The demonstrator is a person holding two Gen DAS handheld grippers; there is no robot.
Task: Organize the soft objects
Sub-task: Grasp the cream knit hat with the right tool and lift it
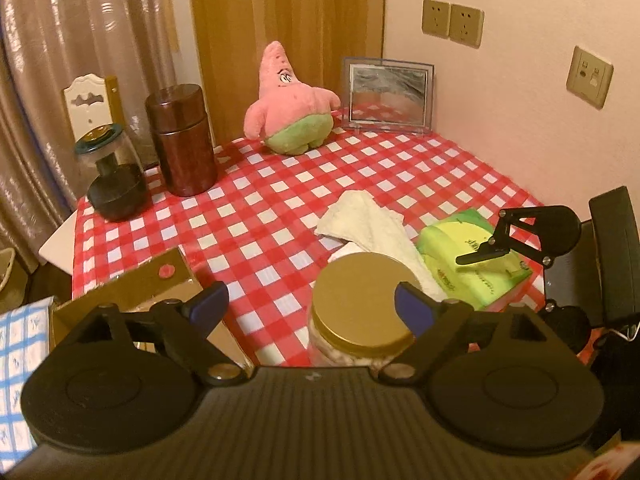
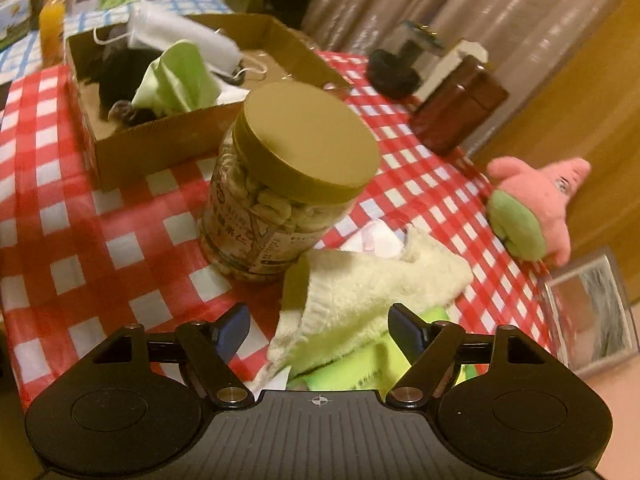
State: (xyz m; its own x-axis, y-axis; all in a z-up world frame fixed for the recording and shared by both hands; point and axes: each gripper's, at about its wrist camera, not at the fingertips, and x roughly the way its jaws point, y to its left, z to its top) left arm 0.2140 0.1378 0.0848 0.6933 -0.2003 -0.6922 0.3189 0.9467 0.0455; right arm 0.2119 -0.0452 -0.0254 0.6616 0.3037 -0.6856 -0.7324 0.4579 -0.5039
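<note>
**Cream towel next, with a nut jar in the way**

We take the cream towel (image 2: 372, 280) as the thing in hand: it lies crumpled on the checked tablecloth (image 2: 80, 240), draped partly over a green tissue pack (image 2: 360, 364) and touching the foot of the gold-lidded nut jar (image 2: 280, 184). Our right gripper (image 2: 318, 330) hovers just over its near edge, jaws apart and empty. Our left gripper (image 1: 310, 304) hangs above the jar's lid, jaws likewise apart, holding nothing.

Beyond the jar sits the cardboard box (image 2: 168, 132), which already holds a white face mask (image 2: 180, 40), a green cloth (image 2: 176, 80) and something dark. The Patrick plush (image 1: 290, 104) stands well apart at the far corner, near a small mirror (image 1: 387, 94).

Our worries: closing on the towel may pinch the tissue pack beneath, lifting both. A trailing fold could also drag against the jar and tip it on the way to the box.
</note>
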